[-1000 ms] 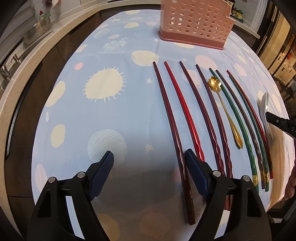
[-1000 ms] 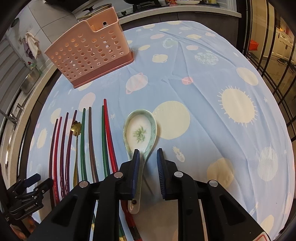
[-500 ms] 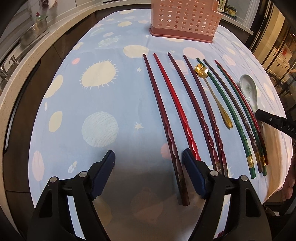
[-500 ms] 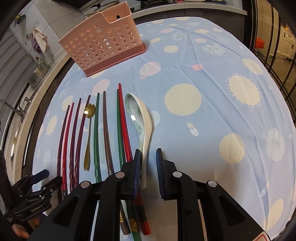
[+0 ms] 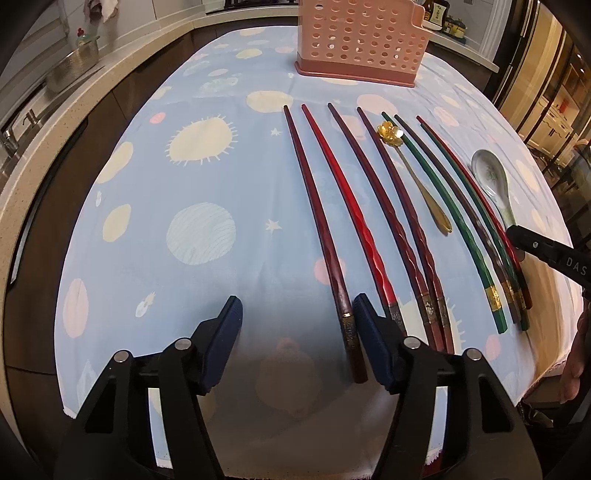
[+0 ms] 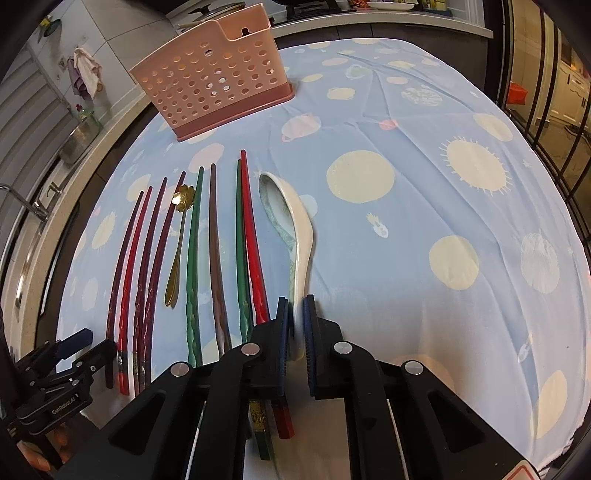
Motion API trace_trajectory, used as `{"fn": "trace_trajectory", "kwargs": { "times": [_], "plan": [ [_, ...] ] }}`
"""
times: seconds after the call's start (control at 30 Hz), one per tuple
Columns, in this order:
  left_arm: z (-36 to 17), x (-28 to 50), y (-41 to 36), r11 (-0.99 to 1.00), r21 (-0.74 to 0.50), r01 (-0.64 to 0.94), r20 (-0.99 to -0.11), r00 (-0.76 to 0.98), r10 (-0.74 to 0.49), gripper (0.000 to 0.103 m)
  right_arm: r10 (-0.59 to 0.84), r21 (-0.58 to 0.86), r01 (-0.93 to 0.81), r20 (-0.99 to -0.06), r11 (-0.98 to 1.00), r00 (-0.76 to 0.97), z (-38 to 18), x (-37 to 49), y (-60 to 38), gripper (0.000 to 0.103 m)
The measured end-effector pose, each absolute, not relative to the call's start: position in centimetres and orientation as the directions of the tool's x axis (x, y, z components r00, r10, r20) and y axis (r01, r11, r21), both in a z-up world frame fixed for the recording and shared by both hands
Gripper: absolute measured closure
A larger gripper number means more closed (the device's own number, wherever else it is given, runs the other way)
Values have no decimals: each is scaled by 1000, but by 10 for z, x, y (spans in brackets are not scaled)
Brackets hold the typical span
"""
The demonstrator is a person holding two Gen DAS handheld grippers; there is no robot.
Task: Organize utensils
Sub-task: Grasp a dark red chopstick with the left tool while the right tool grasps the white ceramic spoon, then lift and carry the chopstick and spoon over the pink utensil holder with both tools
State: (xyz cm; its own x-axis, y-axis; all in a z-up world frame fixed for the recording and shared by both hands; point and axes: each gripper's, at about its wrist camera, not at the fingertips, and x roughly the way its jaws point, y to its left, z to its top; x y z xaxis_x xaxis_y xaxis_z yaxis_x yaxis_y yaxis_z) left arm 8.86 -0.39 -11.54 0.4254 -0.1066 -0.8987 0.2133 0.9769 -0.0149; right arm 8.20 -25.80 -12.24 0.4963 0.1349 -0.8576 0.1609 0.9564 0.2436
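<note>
Between the right tongs (image 6: 295,325), ceramic spoon (image 6: 291,225) handle, seemingly pinched.

The ceramic spoon's (image 6: 295,236) handle end is hidden between the right gripper's (image 6: 295,325) fingers; the pink utensil caddy's (image 5: 360,35) top is cut off in the left view; countertop bottles (image 5: 439,16) are too small to identify.

The spoon (image 6: 291,236) is glossy glazed ceramic; beside it, lacquered chopsticks (image 6: 251,236) gleam smooth. A gold metal spoon (image 5: 417,173) shines. The desk's cloth (image 6: 424,206) is matt, the basket (image 6: 210,85) perforated plastic.
</note>
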Motion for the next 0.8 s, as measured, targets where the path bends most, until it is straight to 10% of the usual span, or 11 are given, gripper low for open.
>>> {"fn": "trace_trajectory", "kwargs": {
  "times": [0.37, 0.8],
  "plan": [
    [-111, 68, 2, 964, -84, 253, -899, 398, -183, 96, 126, 247, 167, -841, 954, 527, -111, 57, -259, 96],
    [-51, 79, 13, 959, -128, 251, -831, 500, -242, 96, 117, 270, 149, -763, 951, 636, -56, 57, -276, 96]
  ]
}}
